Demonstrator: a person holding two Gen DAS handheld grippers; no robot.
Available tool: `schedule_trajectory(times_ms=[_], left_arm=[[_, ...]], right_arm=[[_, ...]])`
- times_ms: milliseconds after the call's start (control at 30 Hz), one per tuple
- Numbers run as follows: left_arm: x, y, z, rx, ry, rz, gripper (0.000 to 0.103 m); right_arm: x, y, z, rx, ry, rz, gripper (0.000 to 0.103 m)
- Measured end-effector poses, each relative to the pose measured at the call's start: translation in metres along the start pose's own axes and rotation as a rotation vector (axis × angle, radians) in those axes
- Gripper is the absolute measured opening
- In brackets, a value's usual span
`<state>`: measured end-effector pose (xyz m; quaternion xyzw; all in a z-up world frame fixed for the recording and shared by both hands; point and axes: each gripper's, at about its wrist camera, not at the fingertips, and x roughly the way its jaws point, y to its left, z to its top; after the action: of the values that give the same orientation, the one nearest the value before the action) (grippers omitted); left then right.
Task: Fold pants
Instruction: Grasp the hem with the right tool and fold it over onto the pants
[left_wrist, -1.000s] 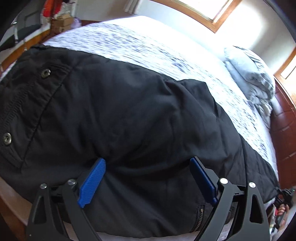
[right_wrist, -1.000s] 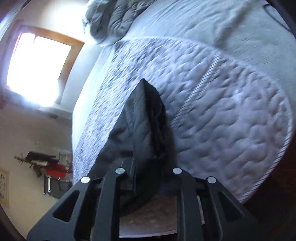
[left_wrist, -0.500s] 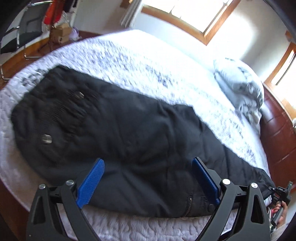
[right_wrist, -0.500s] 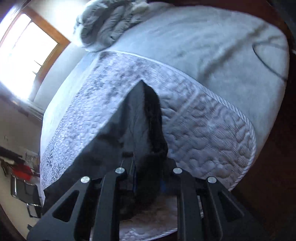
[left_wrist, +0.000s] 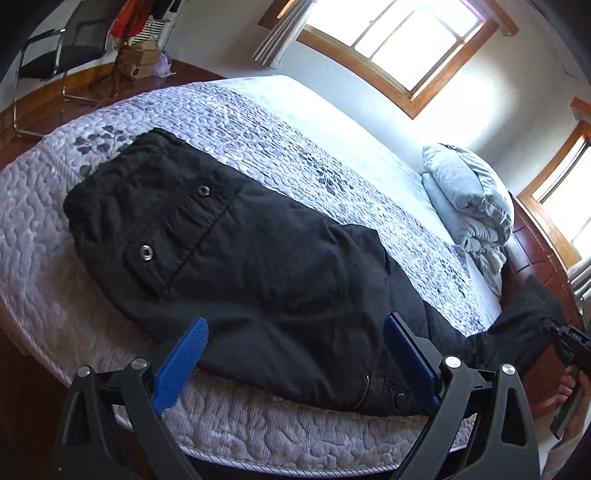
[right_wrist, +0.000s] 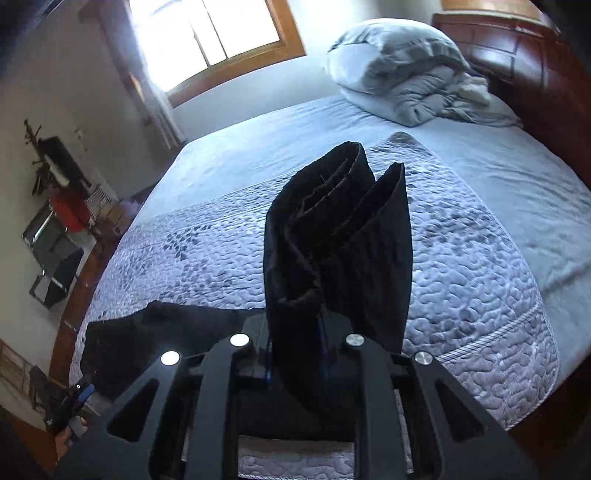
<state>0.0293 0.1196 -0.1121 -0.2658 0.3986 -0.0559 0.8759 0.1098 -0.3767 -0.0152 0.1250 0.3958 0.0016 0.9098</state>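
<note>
Black pants (left_wrist: 258, 266) lie lengthwise along the near edge of the bed, waistband with two snaps at the left, legs running right. My left gripper (left_wrist: 295, 362) is open and empty, hovering just above the thigh part near the bed edge. My right gripper (right_wrist: 295, 354) is shut on the pants' leg cuffs (right_wrist: 340, 236) and holds them lifted above the bed; the cuffs stand up in front of the camera. In the left wrist view the lifted leg end (left_wrist: 524, 314) and the right gripper (left_wrist: 569, 354) show at the far right.
The bed has a quilted grey runner (left_wrist: 258, 122) over a pale sheet (right_wrist: 295, 140). A pillow and bundled duvet (right_wrist: 406, 70) lie by the wooden headboard (right_wrist: 517, 55). A chair (left_wrist: 55, 48) and boxes stand beyond the bed's left end.
My left gripper has pulled back and up from the pants, showing the whole waistband. My right gripper has raised the leg cuffs higher off the bed and turned toward the headboard.
</note>
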Motion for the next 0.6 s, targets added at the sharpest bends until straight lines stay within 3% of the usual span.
schedule_trajectory(times_ms=[167,300,600], left_arm=[[-0.018,0.022,-0.004,-0.067,-0.033,-0.005,0.097],[-0.029,0.04,-0.005,-0.104,-0.053,0.009,0.097],[-0.044,0.053,-0.003,-0.115,-0.079,0.012,0.097]], right_arm=[[0.036,0.077,-0.014,-0.162,0.09,0.006,0.017],[0.069,0.117,-0.038,-0.227,0.176,0.033,0.017],[0.117,0.155,-0.084,-0.29,0.299,0.017,0.018]])
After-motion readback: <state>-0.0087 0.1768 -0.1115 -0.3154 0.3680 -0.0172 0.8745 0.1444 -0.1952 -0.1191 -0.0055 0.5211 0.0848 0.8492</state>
